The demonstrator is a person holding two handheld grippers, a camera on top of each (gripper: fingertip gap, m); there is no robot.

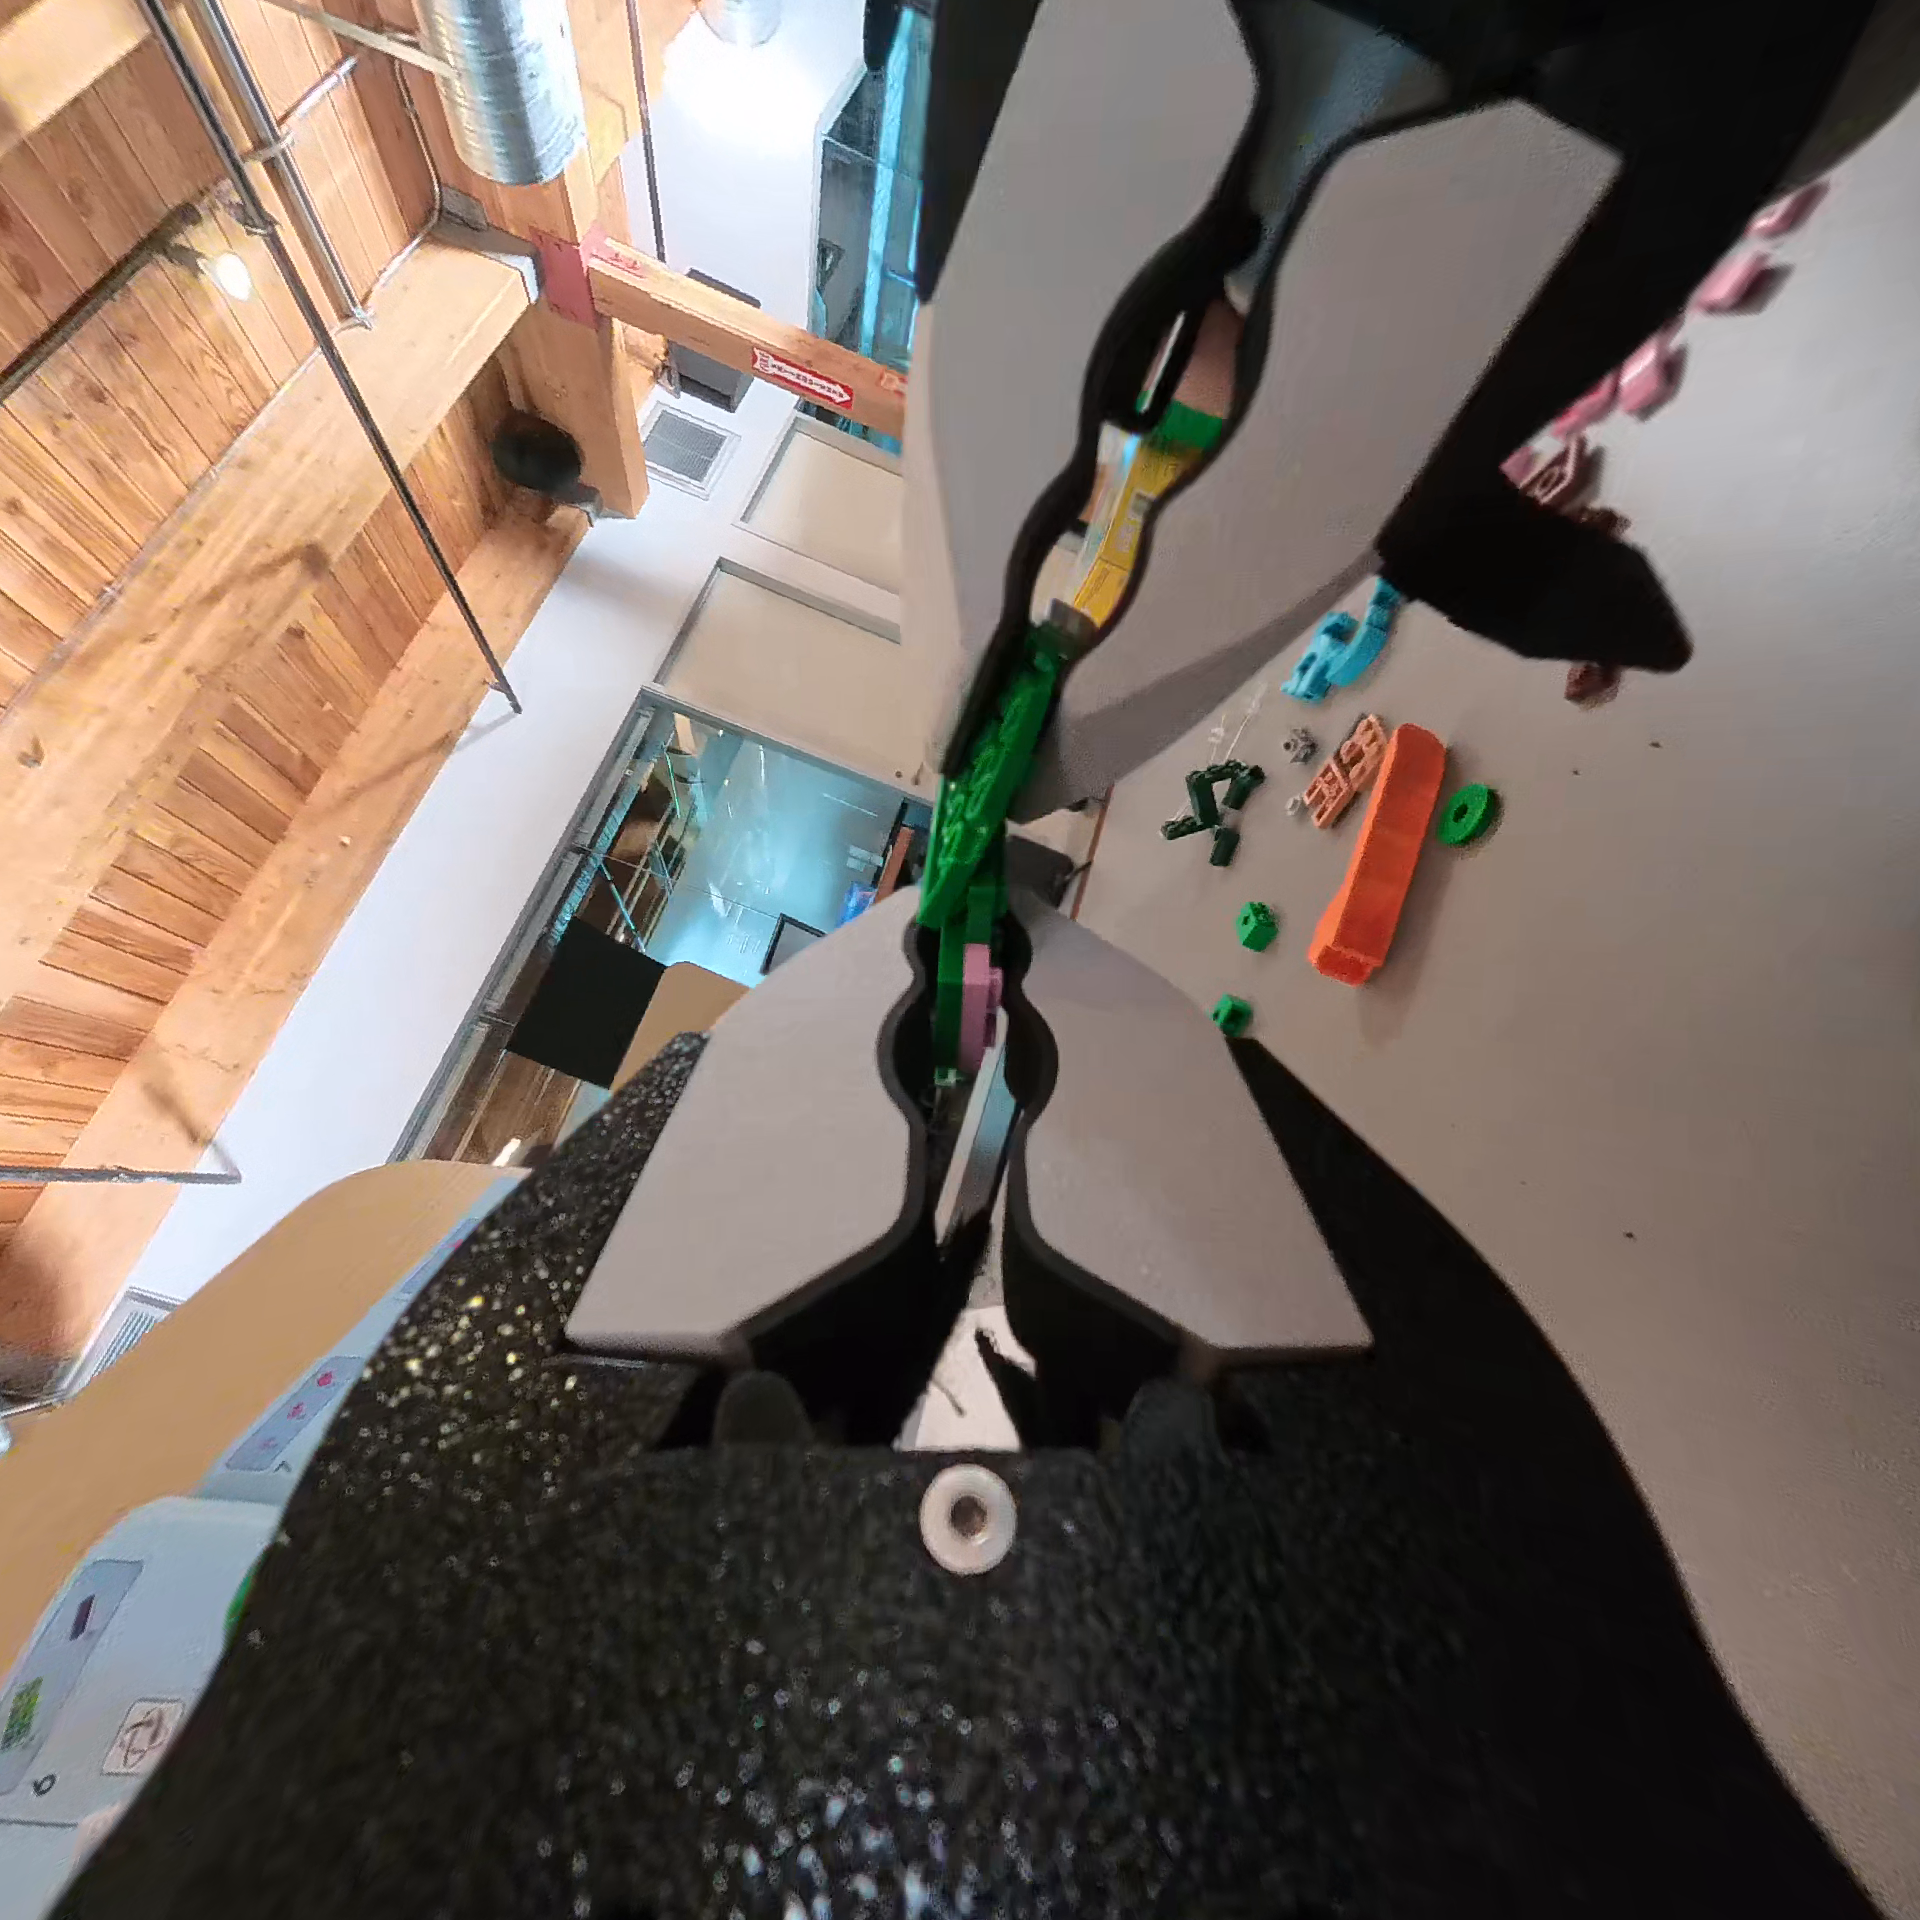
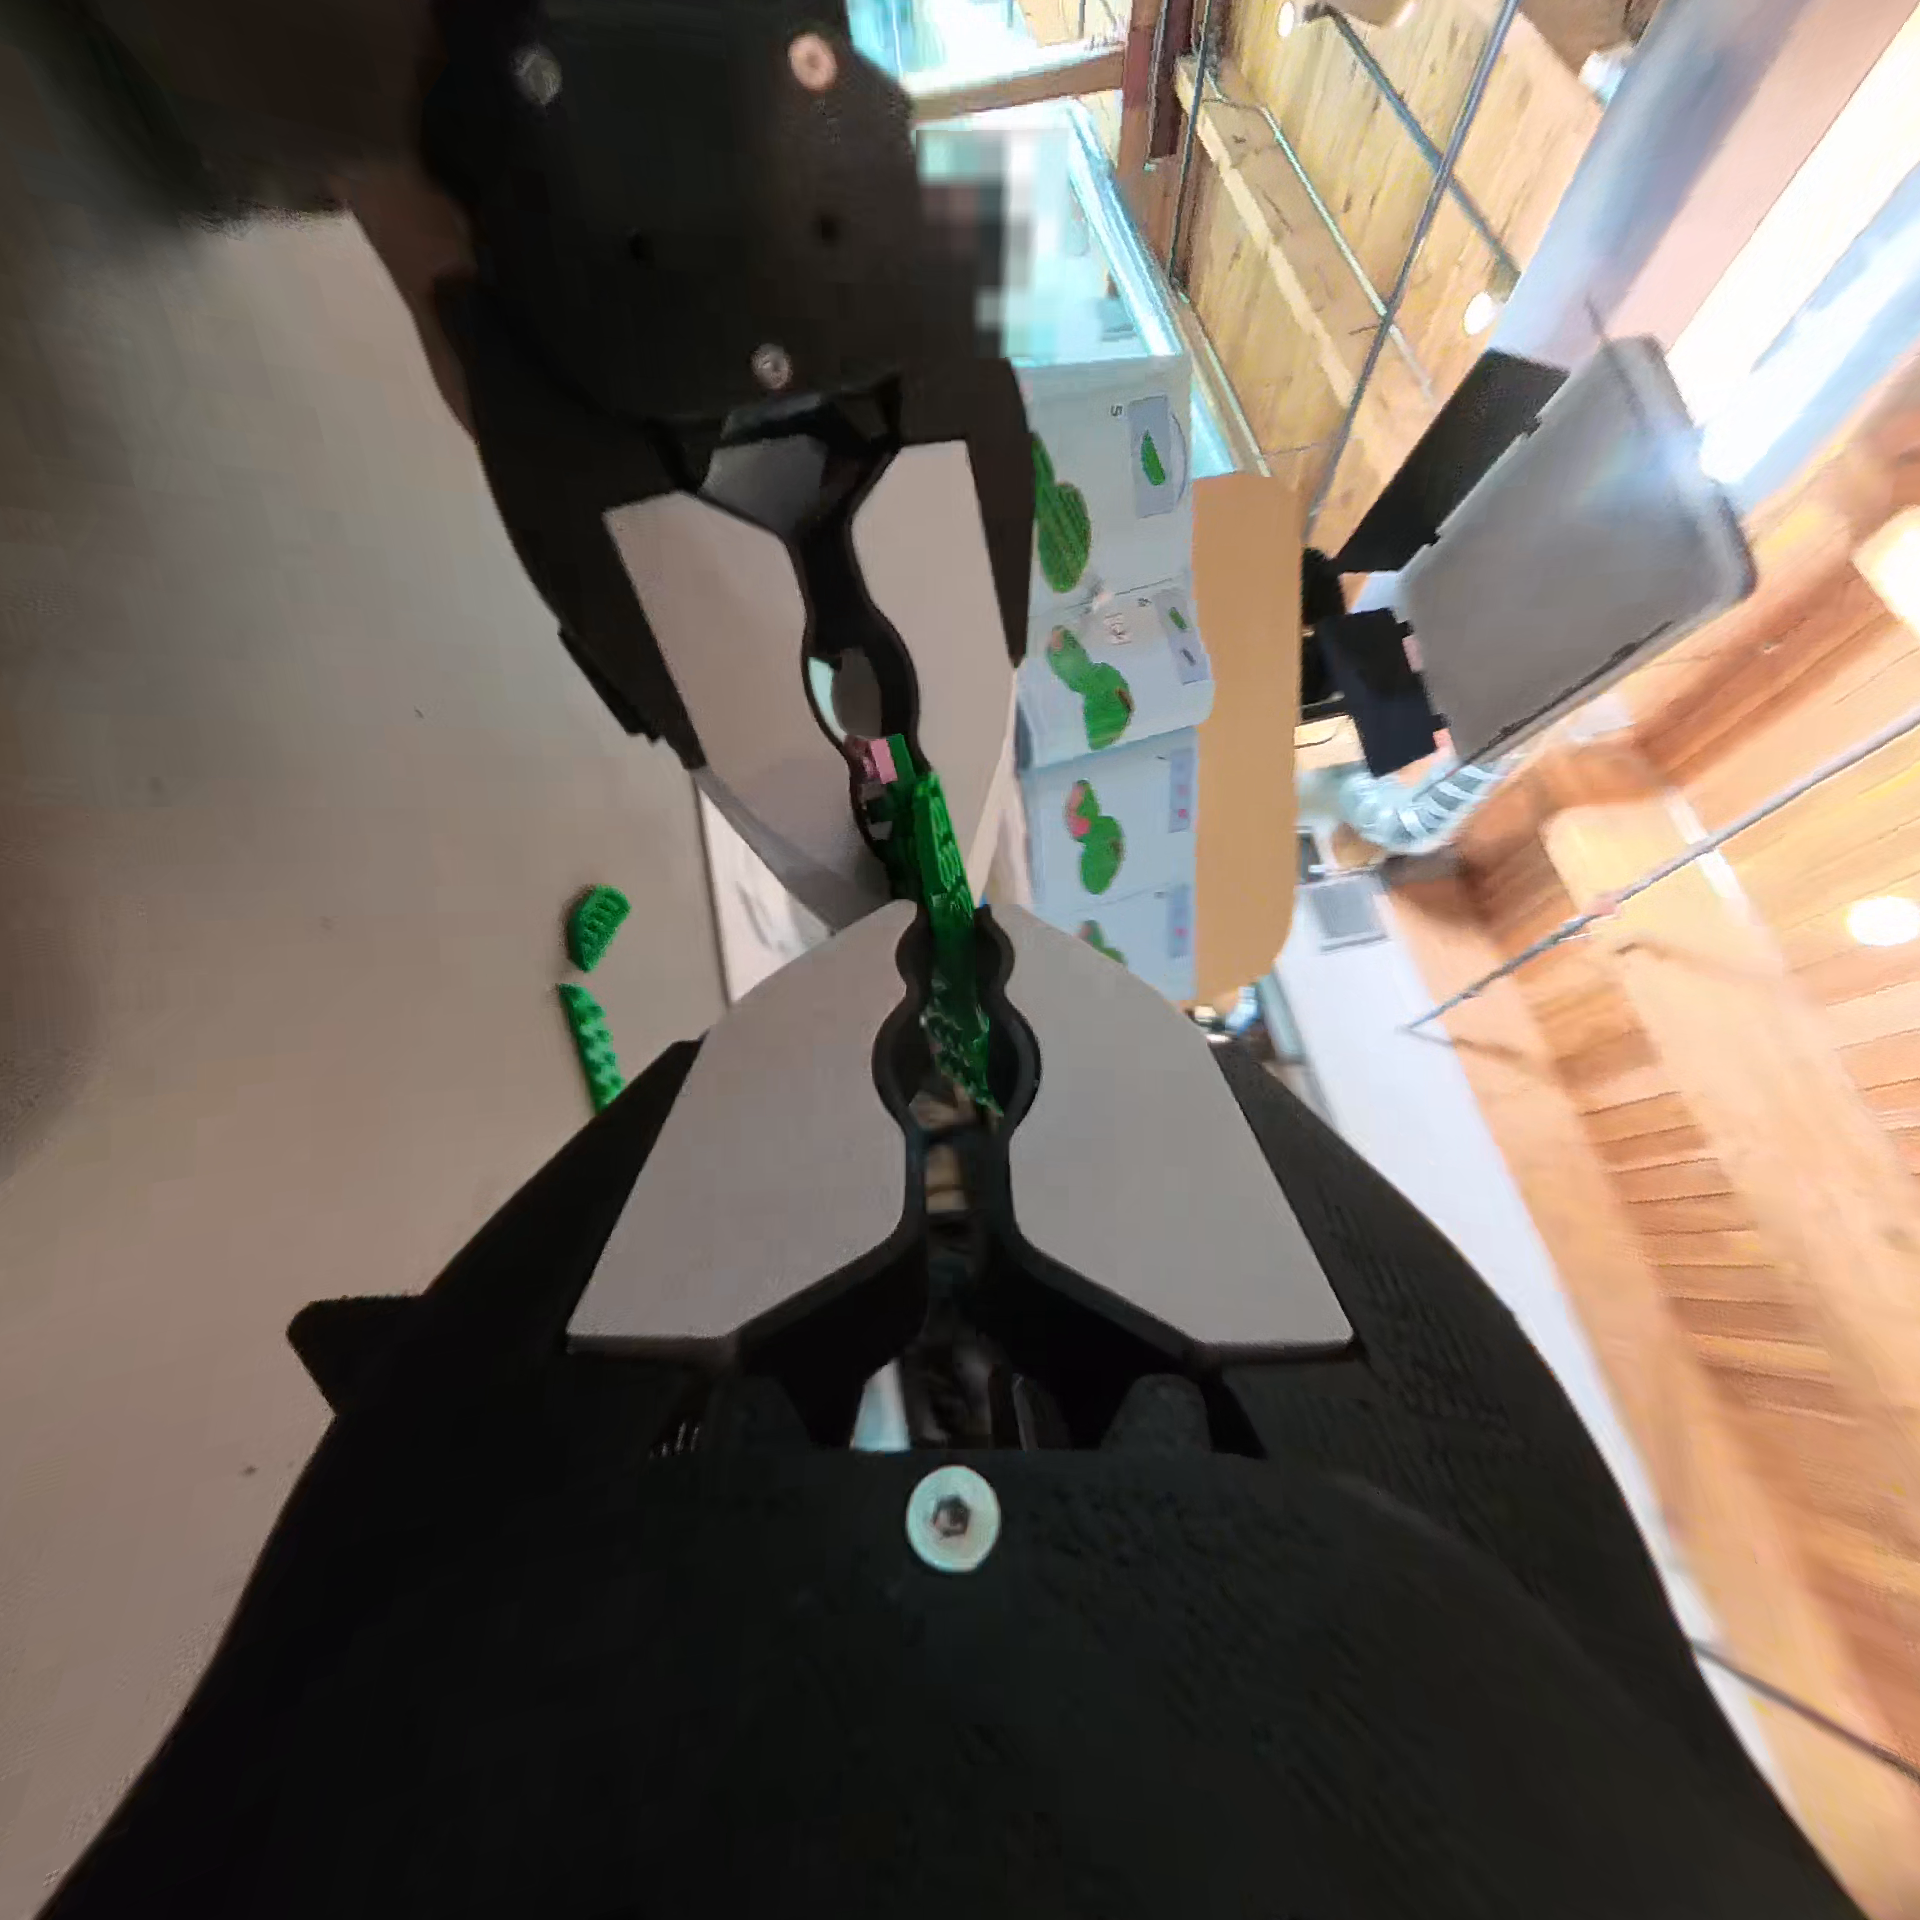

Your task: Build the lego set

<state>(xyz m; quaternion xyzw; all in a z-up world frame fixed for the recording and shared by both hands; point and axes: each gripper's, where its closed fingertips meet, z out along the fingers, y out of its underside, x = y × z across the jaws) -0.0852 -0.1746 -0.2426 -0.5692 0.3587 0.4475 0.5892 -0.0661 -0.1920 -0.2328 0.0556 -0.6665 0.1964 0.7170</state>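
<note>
Timber ceiling and white walls fill the left of the left wrist view; a grey tabletop (image 1: pixel 1662 1039) with loose pieces occupies the right. Left gripper (image 1: pixel 961 997) and right gripper (image 2: pixel 951 987) face each other tip to tip, raised off the tabletop. Between them spans a green plate assembly (image 1: pixel 982 800), its long axis running along both pairs of jaws. Each pair of jaws is closed narrowly on one end of it; a pink brick (image 1: pixel 982 1003) sits at the left gripper's end. An orange brick separator (image 1: pixel 1377 852) and small green bricks (image 1: pixel 1255 923) lie at centre right. An instruction booklet (image 2: pixel 1127 686) stands at upper centre of the right wrist view. Both grippers are equally near, so the next press likely closes along this shared axis.
</note>
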